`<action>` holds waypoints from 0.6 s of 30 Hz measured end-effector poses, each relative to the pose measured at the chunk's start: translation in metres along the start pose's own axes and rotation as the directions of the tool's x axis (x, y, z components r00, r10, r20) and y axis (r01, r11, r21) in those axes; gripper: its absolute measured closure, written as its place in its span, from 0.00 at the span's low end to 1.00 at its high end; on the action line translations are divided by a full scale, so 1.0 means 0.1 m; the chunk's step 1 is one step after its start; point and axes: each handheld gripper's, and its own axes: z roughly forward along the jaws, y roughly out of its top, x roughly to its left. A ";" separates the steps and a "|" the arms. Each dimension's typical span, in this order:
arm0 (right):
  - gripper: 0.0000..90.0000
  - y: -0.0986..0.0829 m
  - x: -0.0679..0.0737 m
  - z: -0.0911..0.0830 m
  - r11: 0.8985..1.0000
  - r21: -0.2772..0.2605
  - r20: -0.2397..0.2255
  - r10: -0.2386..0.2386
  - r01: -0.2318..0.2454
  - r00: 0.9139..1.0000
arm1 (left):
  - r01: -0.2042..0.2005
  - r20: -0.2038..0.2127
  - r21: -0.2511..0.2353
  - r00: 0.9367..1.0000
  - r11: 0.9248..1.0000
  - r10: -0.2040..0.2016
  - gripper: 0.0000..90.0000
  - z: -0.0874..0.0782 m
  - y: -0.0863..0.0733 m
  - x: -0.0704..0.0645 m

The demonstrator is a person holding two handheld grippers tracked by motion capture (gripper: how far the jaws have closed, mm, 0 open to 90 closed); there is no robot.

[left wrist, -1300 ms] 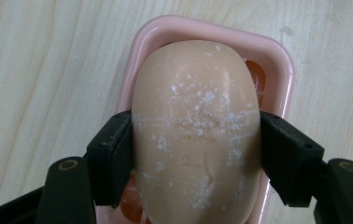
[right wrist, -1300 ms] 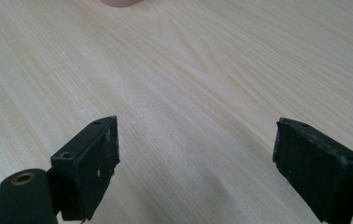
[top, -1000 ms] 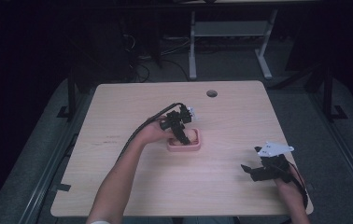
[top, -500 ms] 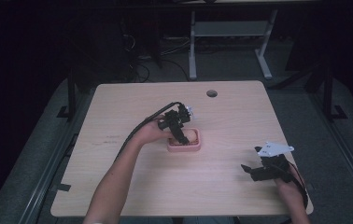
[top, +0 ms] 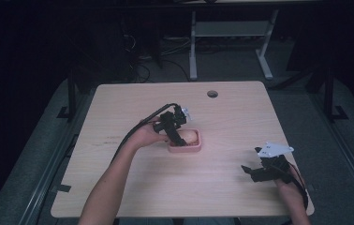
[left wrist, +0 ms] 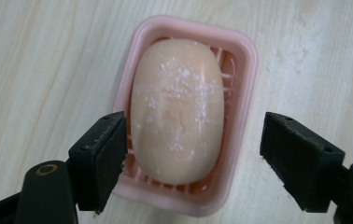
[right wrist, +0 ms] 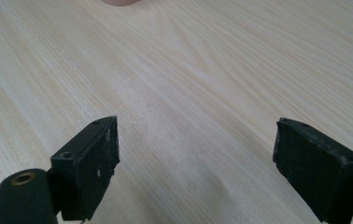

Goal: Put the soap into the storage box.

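Wooden table (top: 133, 103) before us. Left gripper (left wrist: 191, 154), jaws open, straddles soap (left wrist: 178, 109) (in a pink dish (left wrist: 247, 70)). Right gripper (right wrist: 195, 161) gapes, empty.

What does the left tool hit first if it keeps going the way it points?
Probably the soap bar in the pink dish: the open left tool straddles it, though one jaw overlaps the dish rim and might touch first.

No legible text or markings.

Peach oval soap (left wrist: 177, 109) lying flat in pink dish (left wrist: 247, 70), mid-table.
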 end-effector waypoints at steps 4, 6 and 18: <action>0.16 0.00 0.00 0.00 1.000 0.004 0.001 -0.003 0.003 1.000 | 0.006 -0.004 -0.004 1.000 1.000 -0.006 0.24 -0.02 -0.04 -0.01; 0.15 0.00 0.00 0.00 1.000 0.003 0.001 -0.003 0.003 1.000 | 0.008 -0.003 -0.008 1.000 1.000 -0.008 0.24 -0.03 -0.06 -0.01; 0.15 0.00 0.00 0.00 1.000 0.002 0.000 -0.003 0.003 1.000 | 0.021 -0.008 -0.025 1.000 0.999 -0.021 0.24 -0.08 -0.16 -0.08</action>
